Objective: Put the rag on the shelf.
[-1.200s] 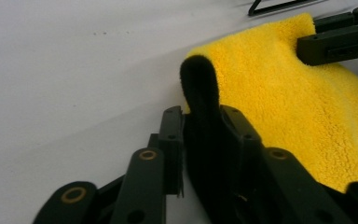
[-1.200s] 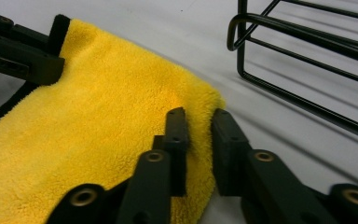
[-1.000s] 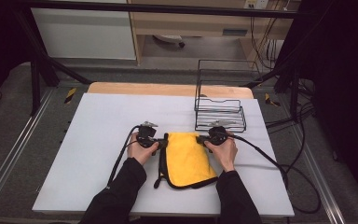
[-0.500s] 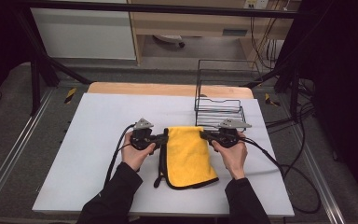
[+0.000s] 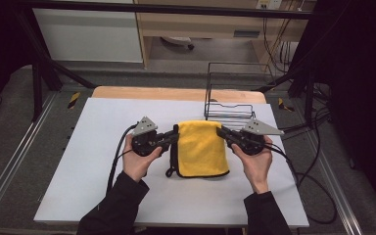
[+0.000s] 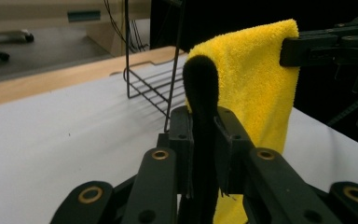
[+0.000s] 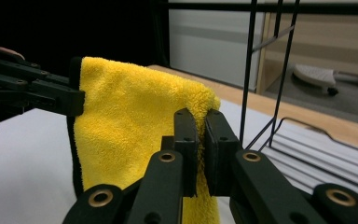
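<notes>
Each hand-held gripper, left [image 5: 174, 136] and right [image 5: 221, 132], clamps a top corner of the yellow microfibre cloth with black trim [image 5: 199, 149], now lifted taut above the white tabletop [image 5: 78, 161], nearer the black wire rack [image 5: 230, 108] than a second ago.

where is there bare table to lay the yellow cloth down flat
The widest bare stretch is the white table left of the left gripper, out to its left edge. A bare strip also runs along the near edge. It is crowded on the far right: the wire rack stands just behind the yellow cloth and the right gripper.
</notes>
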